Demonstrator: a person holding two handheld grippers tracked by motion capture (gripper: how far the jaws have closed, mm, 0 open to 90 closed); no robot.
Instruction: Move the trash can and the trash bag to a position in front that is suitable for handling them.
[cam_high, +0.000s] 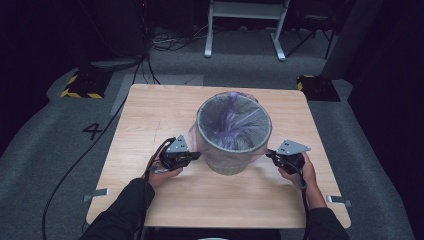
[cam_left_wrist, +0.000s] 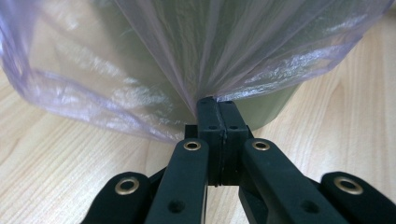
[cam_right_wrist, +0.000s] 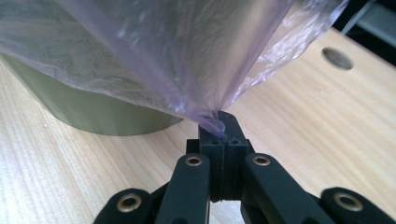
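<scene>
Two forearms in dark sleeves come in from the near edge of the table and angle slightly apart. The left hand (cam_high: 161, 176) holds the left gripper (cam_high: 196, 156), which points right and a little away from the person, with a grey three-cornered plate on top. The right hand (cam_high: 300, 171) holds the right gripper (cam_high: 269, 153), which points left, with the same plate on top. In the left gripper view, the left gripper's jaws are pressed together, pinching thin film. In the right gripper view, the right gripper's jaws are likewise closed on film. A black cable trails back from each gripper along its forearm.
</scene>
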